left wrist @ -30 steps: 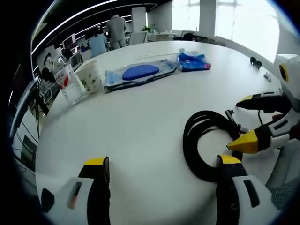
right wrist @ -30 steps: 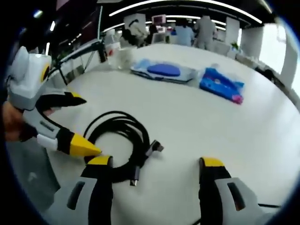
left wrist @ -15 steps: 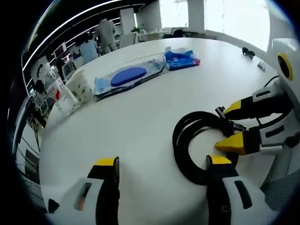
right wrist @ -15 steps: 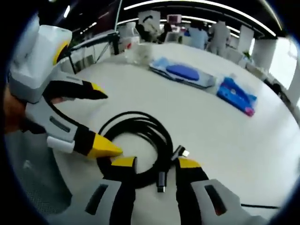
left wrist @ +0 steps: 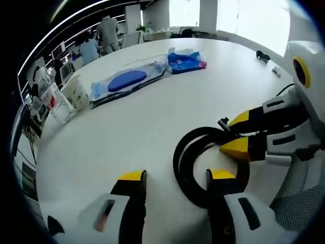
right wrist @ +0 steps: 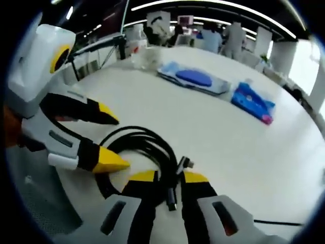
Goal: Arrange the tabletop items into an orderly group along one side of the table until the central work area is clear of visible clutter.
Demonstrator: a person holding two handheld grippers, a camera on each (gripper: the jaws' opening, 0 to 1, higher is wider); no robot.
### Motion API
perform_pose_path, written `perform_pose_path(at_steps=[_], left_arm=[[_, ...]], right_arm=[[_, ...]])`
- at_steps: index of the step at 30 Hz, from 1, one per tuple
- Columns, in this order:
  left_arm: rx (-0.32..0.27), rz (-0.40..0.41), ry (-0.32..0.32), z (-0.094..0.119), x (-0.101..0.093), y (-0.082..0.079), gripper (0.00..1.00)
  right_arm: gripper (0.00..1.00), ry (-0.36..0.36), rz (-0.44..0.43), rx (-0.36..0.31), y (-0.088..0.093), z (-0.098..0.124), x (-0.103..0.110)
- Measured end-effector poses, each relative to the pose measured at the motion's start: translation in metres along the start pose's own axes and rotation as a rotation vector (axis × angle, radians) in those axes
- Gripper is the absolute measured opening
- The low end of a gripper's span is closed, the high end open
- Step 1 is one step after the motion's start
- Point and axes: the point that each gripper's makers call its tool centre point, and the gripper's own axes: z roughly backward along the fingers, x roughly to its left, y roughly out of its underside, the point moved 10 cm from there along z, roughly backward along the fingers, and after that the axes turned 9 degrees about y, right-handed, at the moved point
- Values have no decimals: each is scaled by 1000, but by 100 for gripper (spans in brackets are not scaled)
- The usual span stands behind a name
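Observation:
A coiled black cable (left wrist: 185, 160) lies near the edge of the white table (left wrist: 101, 137). My right gripper (right wrist: 169, 178) is shut on the coil's near strands (right wrist: 152, 147), with a plug end (right wrist: 171, 195) between its jaws. It enters the left gripper view (left wrist: 234, 134) from the right, yellow tips straddling the coil. My left gripper (left wrist: 176, 177) is open, its jaws on either side of the coil's near-left arc. In the right gripper view it (right wrist: 110, 137) stands open at the coil's left side.
Along the far side lie a clear pack with a blue oval pad (left wrist: 127, 81) (right wrist: 195, 79), a blue packet (left wrist: 185, 60) (right wrist: 251, 101), a white cup (left wrist: 76, 94) and a clear pack (left wrist: 53, 99). A thin cord (right wrist: 274, 222) runs by the near edge. People stand beyond.
The right gripper's jaws have come together on the coil. The left gripper's jaws have narrowed around the coil's edge. Both cameras have moved closer to the cable.

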Motion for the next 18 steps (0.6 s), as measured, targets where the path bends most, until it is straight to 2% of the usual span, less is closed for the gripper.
perform_pose_path(at_steps=[7, 11, 14, 18], left_arm=[[11, -36, 37, -2, -14, -2, 23], [21, -27, 22, -1, -12, -3, 22], [31, -40, 3, 1, -9, -3, 15], [45, -76, -12, 0, -13, -5, 13]], right_arm=[[12, -4, 8, 3, -1, -2, 1], [12, -4, 5, 2, -1, -3, 1], [11, -7, 4, 1, -1, -2, 0], [10, 12, -57, 16, -2, -2, 2]])
